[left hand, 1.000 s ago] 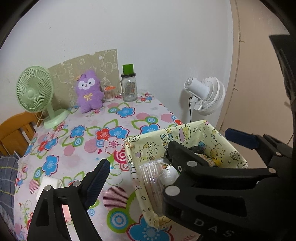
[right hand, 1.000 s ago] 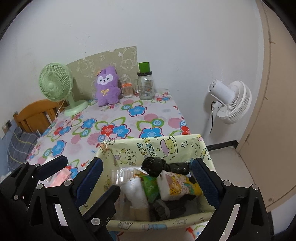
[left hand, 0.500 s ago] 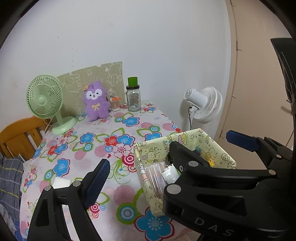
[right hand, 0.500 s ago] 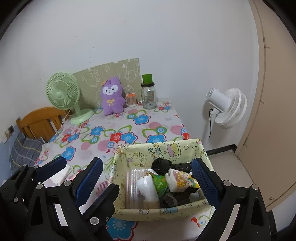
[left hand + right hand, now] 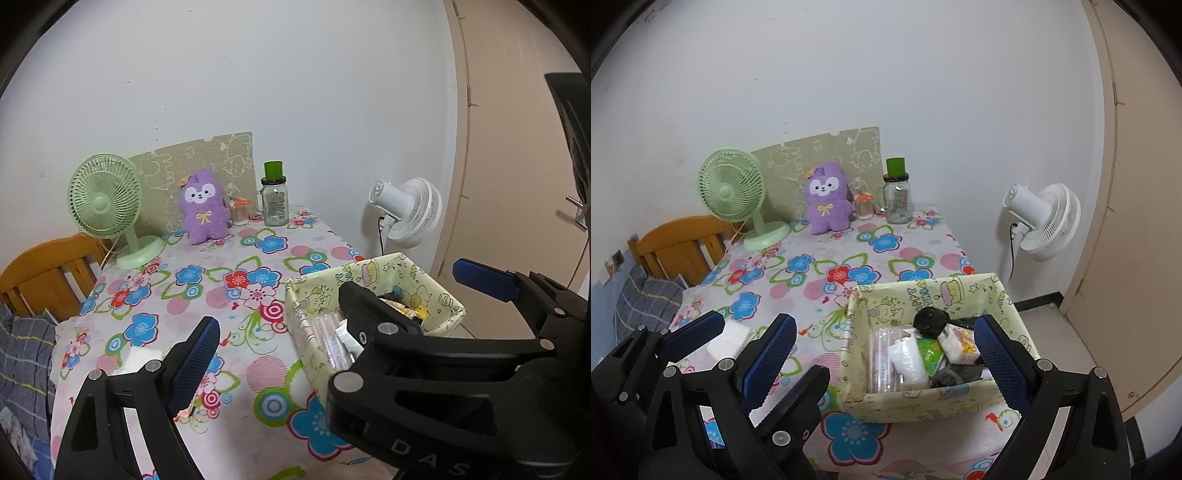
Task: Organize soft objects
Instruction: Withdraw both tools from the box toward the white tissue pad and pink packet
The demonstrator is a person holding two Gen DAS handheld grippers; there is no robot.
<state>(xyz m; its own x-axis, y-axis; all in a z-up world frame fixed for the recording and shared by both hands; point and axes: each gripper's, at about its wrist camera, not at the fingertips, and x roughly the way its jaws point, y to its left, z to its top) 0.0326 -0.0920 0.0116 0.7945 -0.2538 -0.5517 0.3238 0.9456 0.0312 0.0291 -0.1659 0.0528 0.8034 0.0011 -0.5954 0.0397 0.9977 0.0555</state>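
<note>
grippers: two. left gripper (image 5: 738,332) and right gripper (image 5: 882,365) both had jaws spread wide and held nothing; both hovered above the near edge of the table (image 5: 236,258).

fabric basket (image 5: 923,400): one, at the table's near right corner, packed with soft items. right wrist view counted inside it one white roll (image 5: 908,356), one green packet (image 5: 931,352), one printed tissue pack (image 5: 960,341), one black bundle (image 5: 931,321), one clear plastic packet (image 5: 881,356) and one dark grey item (image 5: 955,374). left wrist view hid most of these behind the right gripper's finger.

purple plush toy (image 5: 203,208): one, upright at the far edge. white tissue pack (image 5: 729,338): one, flat near the near left corner.

fans: two. green fan (image 5: 107,206) at the far left corner; white fan (image 5: 1041,221) off the table, right of it.

glass jar (image 5: 275,201): one, green lid, far edge. small orange-lidded container (image 5: 238,212): one, between plush and jar.

wooden chair (image 5: 679,245): one, left edge. door handle (image 5: 576,206): seen in left wrist view only.
</note>
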